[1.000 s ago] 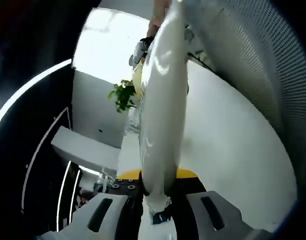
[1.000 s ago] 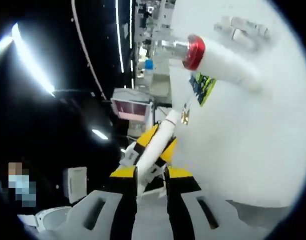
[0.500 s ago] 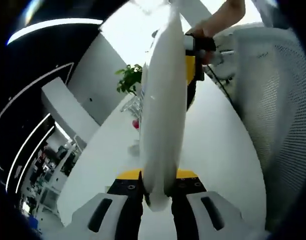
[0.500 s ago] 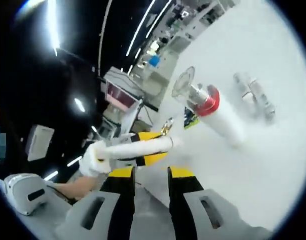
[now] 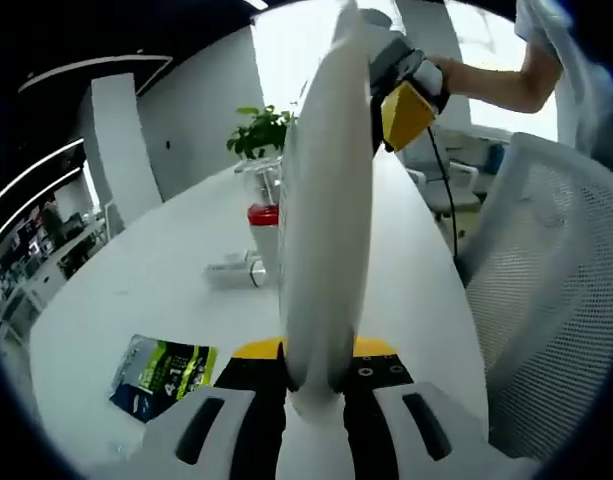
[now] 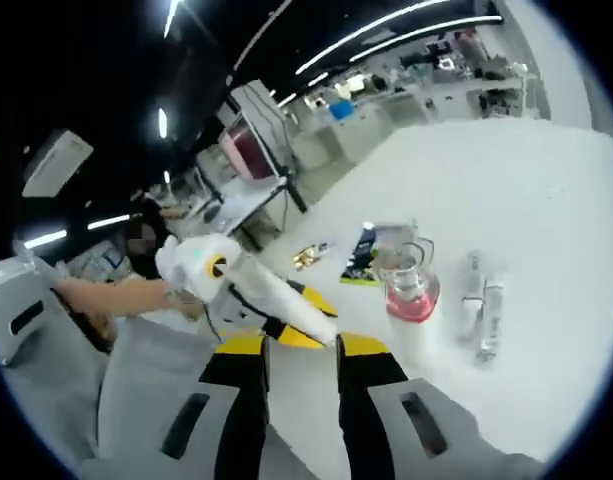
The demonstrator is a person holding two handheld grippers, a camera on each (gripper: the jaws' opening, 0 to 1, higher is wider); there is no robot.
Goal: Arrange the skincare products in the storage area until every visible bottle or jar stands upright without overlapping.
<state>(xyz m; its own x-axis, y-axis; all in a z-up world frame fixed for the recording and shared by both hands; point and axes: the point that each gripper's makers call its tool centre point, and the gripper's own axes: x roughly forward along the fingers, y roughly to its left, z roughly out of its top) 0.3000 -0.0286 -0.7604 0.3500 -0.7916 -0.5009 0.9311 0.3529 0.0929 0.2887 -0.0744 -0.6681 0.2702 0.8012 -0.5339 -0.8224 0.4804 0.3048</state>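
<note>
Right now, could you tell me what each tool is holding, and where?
The left tool grips a long white tube at its near end; the right tool holds nothing.

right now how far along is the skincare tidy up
Early days. Done: the white bottle with a red collar and clear cap stands upright on the white table. In hand: the left tongs are shut on a long white tube, held above the table. Left: that tube, the small silver-and-white tubes lying flat, and the flat green-and-blue sachet.

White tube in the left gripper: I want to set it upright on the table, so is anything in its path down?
Mostly no: the white tube has bare table around it, but the red-collared bottle stands just beyond.
</note>
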